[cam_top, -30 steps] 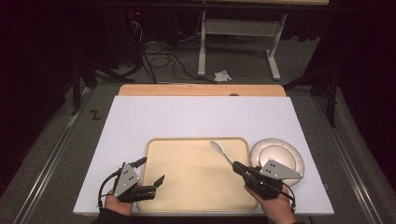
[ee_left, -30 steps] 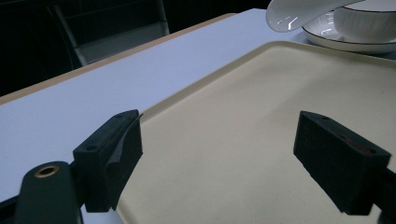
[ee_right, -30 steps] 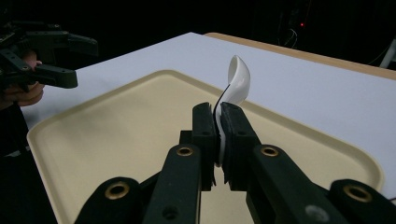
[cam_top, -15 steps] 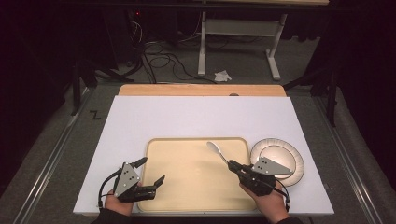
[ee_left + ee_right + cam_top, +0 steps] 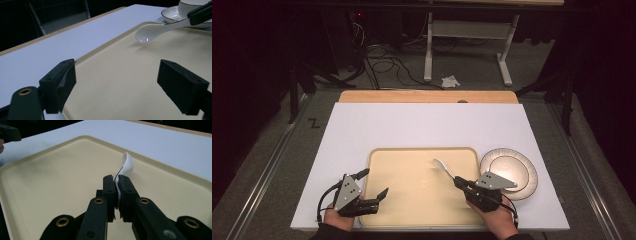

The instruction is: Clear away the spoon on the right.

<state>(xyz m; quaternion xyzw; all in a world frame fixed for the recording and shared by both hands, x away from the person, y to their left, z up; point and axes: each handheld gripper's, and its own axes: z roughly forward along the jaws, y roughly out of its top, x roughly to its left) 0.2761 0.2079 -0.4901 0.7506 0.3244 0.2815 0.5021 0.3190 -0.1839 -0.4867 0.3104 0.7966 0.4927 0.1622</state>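
Note:
A white ceramic spoon (image 5: 442,166) hangs just above the cream tray (image 5: 412,200), its handle clamped in my right gripper (image 5: 459,181), which is shut on it. In the right gripper view the spoon (image 5: 127,165) stands on edge between the closed jaws. From the left gripper view the spoon's bowl (image 5: 147,33) shows at the far side of the tray (image 5: 120,82). My left gripper (image 5: 373,186) rests open at the tray's left front corner, nothing between its jaws. A white plate with a bowl (image 5: 510,171) sits right of the tray.
The tray lies on a white board (image 5: 422,125) over a wooden table (image 5: 427,96). Beyond the table are a desk frame (image 5: 467,35) and cables (image 5: 382,60) on the floor. The far half of the board is bare.
My right gripper has carried the spoon leftward from near the plate to over the tray's right part. The left gripper has stayed put.

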